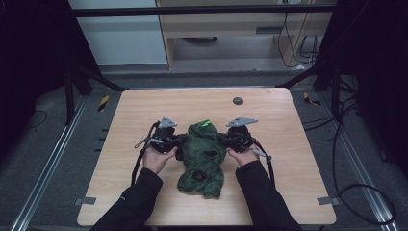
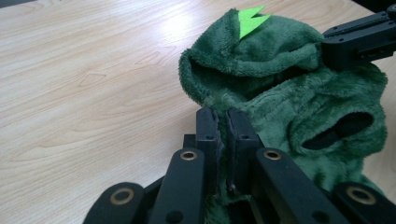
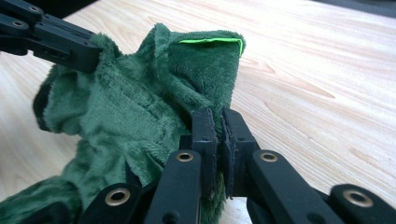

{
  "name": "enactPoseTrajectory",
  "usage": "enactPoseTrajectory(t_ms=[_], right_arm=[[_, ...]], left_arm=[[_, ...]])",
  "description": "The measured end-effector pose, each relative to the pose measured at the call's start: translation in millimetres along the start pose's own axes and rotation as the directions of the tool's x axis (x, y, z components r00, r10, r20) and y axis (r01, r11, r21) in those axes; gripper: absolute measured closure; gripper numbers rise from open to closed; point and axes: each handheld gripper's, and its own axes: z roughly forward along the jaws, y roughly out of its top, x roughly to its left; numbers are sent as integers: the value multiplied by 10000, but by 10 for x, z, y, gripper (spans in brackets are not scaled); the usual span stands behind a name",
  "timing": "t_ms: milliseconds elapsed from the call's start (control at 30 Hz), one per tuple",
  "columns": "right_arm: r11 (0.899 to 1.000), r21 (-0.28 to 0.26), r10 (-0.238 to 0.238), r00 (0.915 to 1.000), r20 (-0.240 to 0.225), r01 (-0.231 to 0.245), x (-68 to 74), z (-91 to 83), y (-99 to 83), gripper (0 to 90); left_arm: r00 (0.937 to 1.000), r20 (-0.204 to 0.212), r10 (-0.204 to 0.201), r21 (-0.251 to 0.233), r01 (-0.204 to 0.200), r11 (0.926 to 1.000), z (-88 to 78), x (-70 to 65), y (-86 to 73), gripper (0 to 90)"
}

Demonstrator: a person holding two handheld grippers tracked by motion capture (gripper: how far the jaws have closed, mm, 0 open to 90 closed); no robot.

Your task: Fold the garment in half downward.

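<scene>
We find a dark green fleece garment (image 1: 202, 156) (hooded, with a bright green spike (image 2: 251, 19) on the hood) at the middle of the wooden table (image 1: 134, 110), its upper part lifted, its lower end lying on the tabletop. The left gripper (image 2: 223, 122) has its jaws pinched together on the fleece at one side of the hood; the right gripper (image 3: 218, 122) is likewise clamped on the opposite side. A dark round disc (image 1: 237, 100) sits at the far edge, well apart.
</scene>
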Motion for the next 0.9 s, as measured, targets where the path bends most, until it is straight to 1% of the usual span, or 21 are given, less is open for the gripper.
enactPoseTrajectory(t_ms=[33, 133, 233, 267, 433, 533, 567, 633, 733, 767, 867, 900], right_arm=[[9999, -66, -117, 9999, -38, 117, 25, -34, 8, 853], [9998, -101, -198, 9997, -111, 197, 56, -61, 10, 853], [9988, -228, -430, 9988, -241, 424, 113, -110, -3, 853], [9988, -228, -430, 9988, -241, 424, 113, -110, -3, 853], [9978, -283, -612, 9973, -404, 601, 170, -173, -71, 853], [9976, -302, -640, 9969, -447, 627, 182, -191, -107, 853], [9977, -314, -613, 9968, -514, 598, 195, -208, -143, 852], [9978, -350, -587, 9965, -593, 567, 208, -225, -176, 852], [9976, -384, -598, 9964, -608, 575, 225, -237, -210, 852], [9973, -408, -631, 9956, -687, 603, 240, -249, -242, 851], [9975, -414, -597, 9955, -734, 568, 250, -255, -278, 851], [9976, -364, -619, 9953, -738, 593, 262, -264, -301, 851]], left_arm=[[10000, -13, 46, 9, -46, 10000, -38, -20, -11, 851], [10000, 22, 70, 12, -70, 10000, -70, -36, -27, 851], [9999, 80, 128, -11, -128, 9999, -135, -66, -73, 851], [9999, 80, 128, -11, -128, 9999, -135, -66, -73, 851], [9995, 227, 227, 53, -228, 9997, -208, -123, -156, 851], [9993, 247, 264, 108, -267, 9996, -222, -145, -183, 851], [9992, 250, 327, 158, -331, 9993, -234, -165, -202, 850], [9992, 247, 317, 164, -321, 9993, -237, -187, -214, 851], [9989, 248, 393, 212, -399, 9990, -245, -215, -233, 850], [9988, 245, 418, 248, -424, 9988, -250, -234, -253, 850], [9989, 276, 390, 282, -398, 9988, -260, -249, -279, 850], [9990, 303, 327, 273, -336, 9991, -286, -259, -305, 850]])
